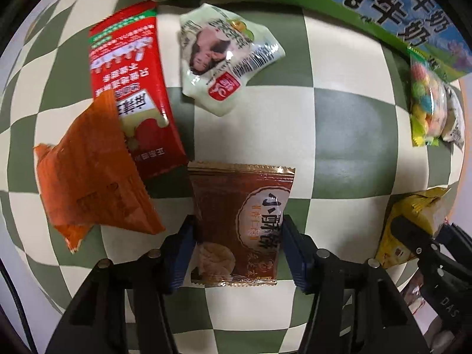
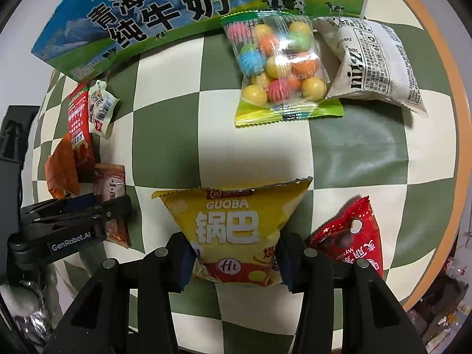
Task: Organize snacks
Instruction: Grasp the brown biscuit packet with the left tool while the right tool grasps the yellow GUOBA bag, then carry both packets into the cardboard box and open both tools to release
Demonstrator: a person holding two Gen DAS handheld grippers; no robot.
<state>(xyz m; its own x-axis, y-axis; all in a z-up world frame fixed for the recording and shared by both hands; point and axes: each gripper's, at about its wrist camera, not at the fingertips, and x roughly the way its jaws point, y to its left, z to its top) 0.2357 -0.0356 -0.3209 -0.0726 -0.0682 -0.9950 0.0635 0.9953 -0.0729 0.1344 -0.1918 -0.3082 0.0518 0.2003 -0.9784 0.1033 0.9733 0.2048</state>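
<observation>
My left gripper (image 1: 237, 253) is shut on a brown pastry packet (image 1: 240, 224), with both blue pads against its sides. An orange packet (image 1: 91, 183), a red packet (image 1: 129, 94) and a pale green packet (image 1: 227, 56) lie just beyond it. My right gripper (image 2: 234, 261) is shut on a yellow Guoba packet (image 2: 233, 227). Ahead of it lie a clear bag of coloured candy balls (image 2: 280, 65) and a white packet (image 2: 368, 62). A red packet (image 2: 354, 236) lies beside the right finger. The left gripper also shows in the right wrist view (image 2: 97, 209).
A green-and-white checked cloth (image 2: 177, 118) covers the table. A blue-and-green milk carton box (image 2: 153, 14) lies along the far edge. The table's orange rim (image 2: 460, 147) runs at the right. The right gripper with the yellow packet shows in the left wrist view (image 1: 419, 233).
</observation>
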